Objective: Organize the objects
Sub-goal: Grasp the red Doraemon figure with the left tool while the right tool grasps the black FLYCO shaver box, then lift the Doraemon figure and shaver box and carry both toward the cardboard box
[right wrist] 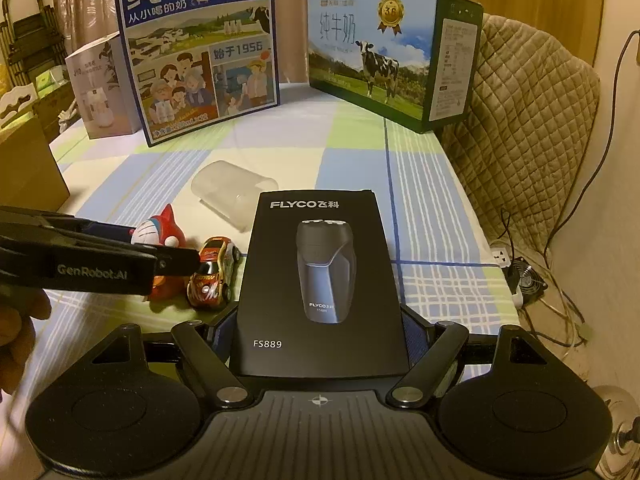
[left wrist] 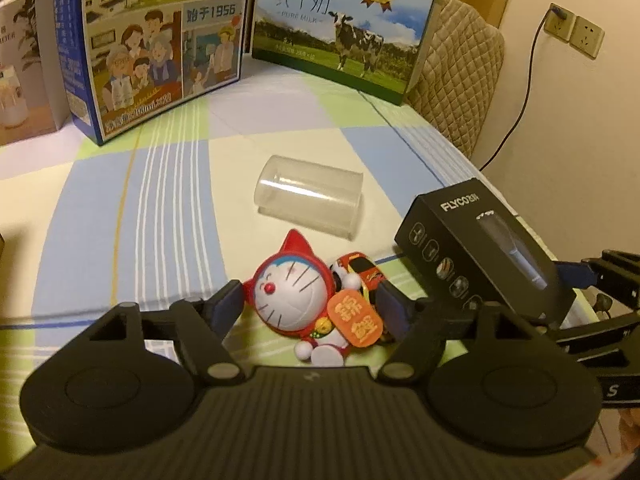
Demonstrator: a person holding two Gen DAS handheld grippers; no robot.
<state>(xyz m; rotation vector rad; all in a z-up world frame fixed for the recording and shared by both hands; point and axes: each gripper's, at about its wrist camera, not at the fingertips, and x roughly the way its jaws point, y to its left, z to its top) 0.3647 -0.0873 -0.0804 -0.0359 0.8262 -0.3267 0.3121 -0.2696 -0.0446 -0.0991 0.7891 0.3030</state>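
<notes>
A red-hooded Doraemon figurine (left wrist: 296,300) lies on the checked tablecloth between the fingers of my left gripper (left wrist: 310,304), which is open around it. A small red toy car (left wrist: 362,272) lies just behind the figurine. My right gripper (right wrist: 320,320) is shut on a black FLYCO shaver box (right wrist: 320,280) and holds it above the table; the box also shows in the left wrist view (left wrist: 480,248). The figurine (right wrist: 168,232) and the car (right wrist: 212,276) sit left of the box. The left gripper (right wrist: 176,260) reaches in from the left. A clear plastic cylinder (left wrist: 310,200) lies farther back.
Two milk cartons stand at the back, a blue one (left wrist: 160,48) and a cow-print one (left wrist: 344,36). A white box (right wrist: 100,92) stands at the back left. A quilted chair (right wrist: 528,128) and cables (right wrist: 528,280) are beyond the table's right edge.
</notes>
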